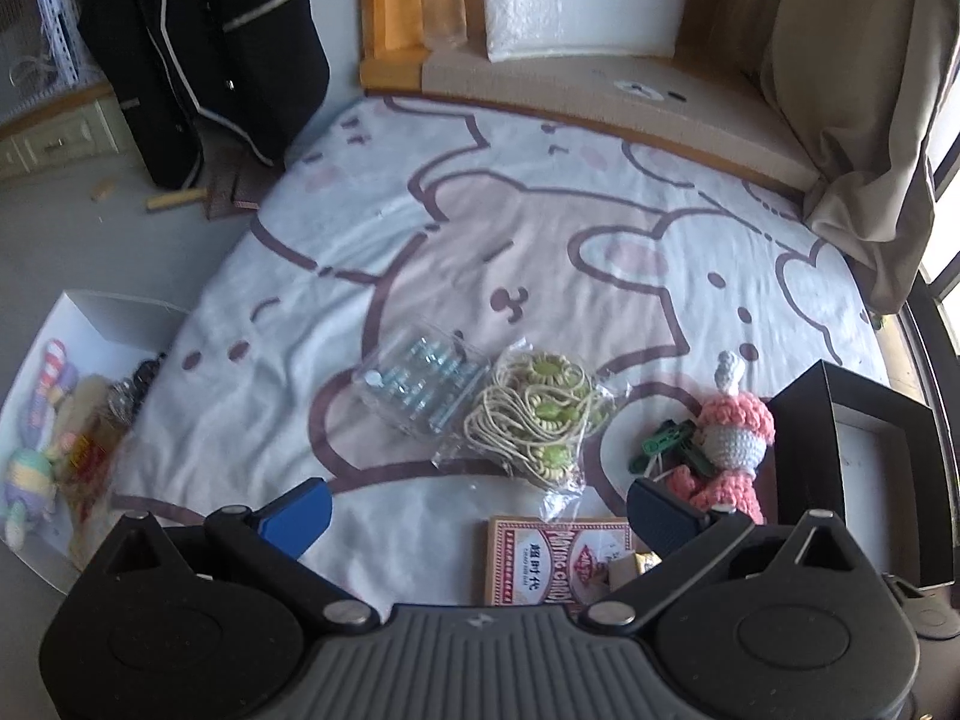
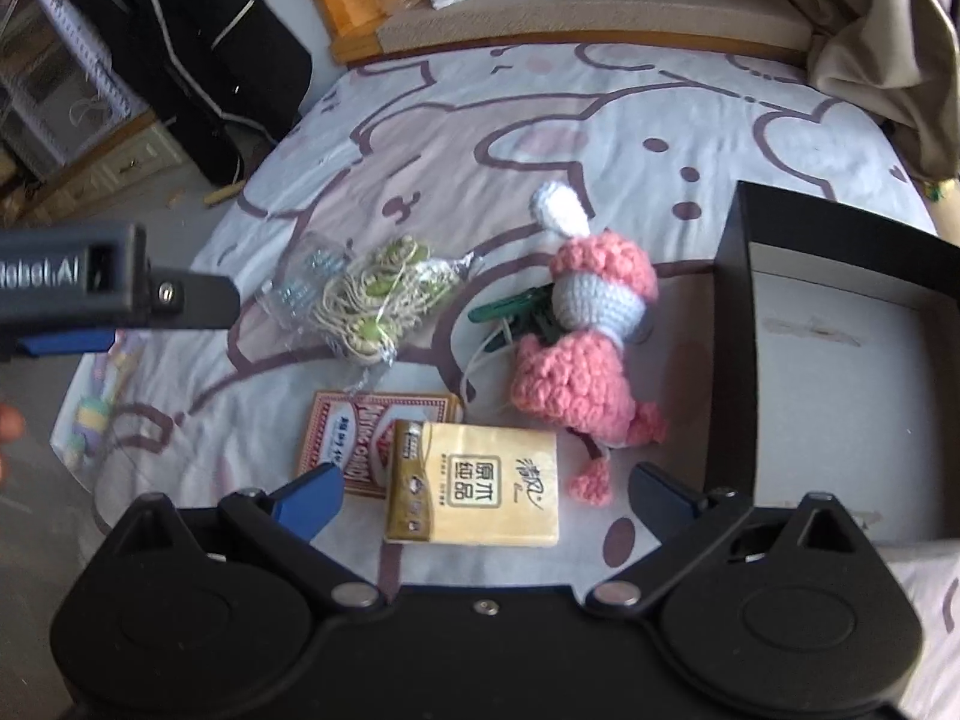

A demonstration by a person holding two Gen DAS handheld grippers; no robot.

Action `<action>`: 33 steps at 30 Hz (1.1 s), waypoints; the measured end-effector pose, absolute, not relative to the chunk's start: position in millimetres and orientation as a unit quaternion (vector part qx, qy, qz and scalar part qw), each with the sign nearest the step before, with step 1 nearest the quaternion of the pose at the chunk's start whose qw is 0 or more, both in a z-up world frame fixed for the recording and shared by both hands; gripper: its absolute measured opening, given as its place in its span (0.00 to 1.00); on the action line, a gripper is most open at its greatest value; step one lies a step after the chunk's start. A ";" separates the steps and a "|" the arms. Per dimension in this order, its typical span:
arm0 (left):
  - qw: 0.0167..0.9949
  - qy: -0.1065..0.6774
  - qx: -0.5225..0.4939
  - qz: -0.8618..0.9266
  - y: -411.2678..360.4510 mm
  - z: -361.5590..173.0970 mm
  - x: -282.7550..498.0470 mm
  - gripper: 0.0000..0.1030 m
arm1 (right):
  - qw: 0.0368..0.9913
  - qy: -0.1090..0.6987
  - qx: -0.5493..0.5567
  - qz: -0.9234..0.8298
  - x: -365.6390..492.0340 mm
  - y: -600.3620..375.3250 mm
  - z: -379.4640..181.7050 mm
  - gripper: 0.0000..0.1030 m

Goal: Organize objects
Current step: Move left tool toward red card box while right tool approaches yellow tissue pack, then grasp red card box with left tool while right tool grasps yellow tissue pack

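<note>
On the bear-print bedsheet (image 1: 510, 222) lie a clear bag of small parts (image 1: 420, 381), a bag of cord with green flowers (image 1: 540, 420), green clips (image 1: 666, 444), a pink crochet doll (image 1: 732, 444), a red playing-card box (image 1: 540, 558) and a yellow tissue pack (image 2: 480, 480). My left gripper (image 1: 480, 510) is open and empty above the card box. My right gripper (image 2: 486, 495) is open and empty, its jaws either side of the tissue pack. The left gripper also shows from the side in the right wrist view (image 2: 114, 294).
A black box with a white floor (image 2: 840, 360) stands at the right on the bed. A white box (image 1: 114, 312) holding soft toys sits off the bed's left edge. A dark jacket (image 1: 210, 48) hangs at the back left. A curtain (image 1: 864, 120) hangs at the right.
</note>
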State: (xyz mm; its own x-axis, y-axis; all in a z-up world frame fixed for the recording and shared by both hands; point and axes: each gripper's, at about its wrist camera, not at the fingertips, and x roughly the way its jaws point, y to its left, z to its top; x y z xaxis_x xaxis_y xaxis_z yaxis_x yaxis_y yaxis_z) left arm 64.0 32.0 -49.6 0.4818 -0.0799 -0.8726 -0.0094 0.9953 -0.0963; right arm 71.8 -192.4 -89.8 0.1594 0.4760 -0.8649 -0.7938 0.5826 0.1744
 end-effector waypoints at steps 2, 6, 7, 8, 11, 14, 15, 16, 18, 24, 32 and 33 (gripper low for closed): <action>0.853 0.518 -0.052 -0.025 32.1 -55.1 67.6 1.00 | 0.741 0.488 -0.161 0.432 72.0 -190.8 -95.5 0.99; 0.845 0.530 -0.063 -0.033 32.1 -63.7 71.8 1.00 | 0.741 0.488 -0.178 0.425 72.0 -185.4 -107.3 0.93; 0.844 0.531 -0.064 -0.033 32.1 -65.6 72.6 1.00 | 0.742 0.490 -0.186 0.419 72.3 -183.9 -110.1 0.93; 0.843 0.533 -0.064 -0.033 31.8 -67.6 73.5 1.00 | 0.741 0.492 -0.187 0.417 73.3 -183.7 -111.4 0.93; 0.838 0.541 -0.063 -0.032 31.1 -72.7 76.5 1.00 | 0.742 0.491 -0.185 0.417 75.1 -182.8 -114.0 0.94; 0.834 0.546 -0.067 -0.032 31.2 -76.1 79.3 1.00 | 0.740 0.485 -0.204 0.418 70.3 -180.4 -117.6 0.95; 0.833 0.548 -0.067 -0.033 30.8 -76.9 79.8 1.00 | 0.741 0.482 -0.213 0.417 68.3 -179.3 -118.9 0.95; 0.832 0.550 -0.067 -0.035 30.7 -77.5 80.4 1.00 | 0.741 0.479 -0.220 0.415 66.4 -178.1 -120.1 0.94; 0.830 0.552 -0.065 -0.036 28.7 -79.0 81.6 1.00 | 0.747 0.472 -0.229 0.409 63.6 -176.9 -120.9 0.87; 0.822 0.566 -0.048 -0.047 20.5 -86.6 82.5 1.00 | 0.742 0.479 -0.213 0.418 60.1 -180.5 -116.2 0.70; 0.805 0.584 -0.012 -0.102 8.6 -99.7 83.8 1.00 | 0.752 0.495 -0.205 0.384 58.9 -201.6 -109.6 0.70; 0.803 0.587 -0.013 -0.103 6.5 -101.7 84.5 1.00 | 0.756 0.499 -0.205 0.371 61.9 -204.9 -110.1 0.70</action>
State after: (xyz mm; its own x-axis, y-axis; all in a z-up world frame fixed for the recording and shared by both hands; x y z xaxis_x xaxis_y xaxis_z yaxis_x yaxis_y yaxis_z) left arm 84.5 6.5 -101.7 0.2900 -0.1814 -0.9397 0.1507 0.9783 -0.1424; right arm 61.9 -204.9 -110.1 0.2264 0.3570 -0.9062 -0.7658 0.6402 0.0609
